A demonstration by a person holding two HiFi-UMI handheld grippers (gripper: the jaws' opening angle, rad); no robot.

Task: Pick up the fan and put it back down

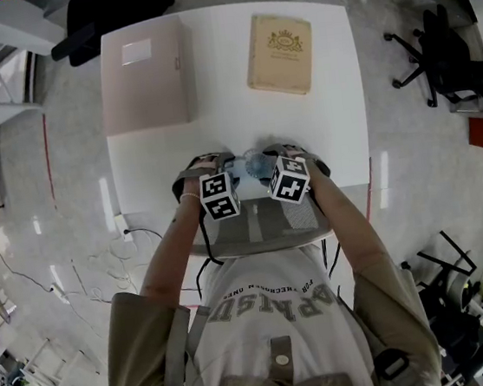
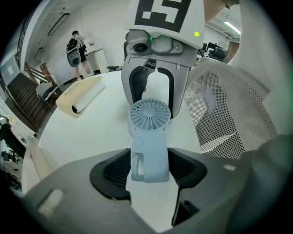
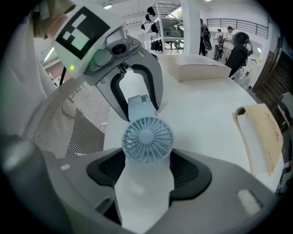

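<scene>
A small light-blue hand fan (image 1: 254, 165) lies on the white table (image 1: 338, 123) near its front edge, between my two grippers. My left gripper (image 2: 149, 170) has its pads against both sides of the fan's handle (image 2: 149, 155). The round grille of the fan (image 3: 147, 139) sits between the pads of my right gripper (image 3: 147, 168), which press on its rim. In the head view the left gripper (image 1: 221, 166) and the right gripper (image 1: 274, 159) face each other over the fan. Each shows in the other's view, the right gripper (image 2: 155, 87) and the left gripper (image 3: 135, 82).
A flat pinkish box (image 1: 144, 77) lies at the table's far left and a tan book (image 1: 279, 52) at the far right. A white mesh chair back (image 1: 263, 224) stands between me and the table's edge. A black office chair (image 1: 435, 59) is off to the right.
</scene>
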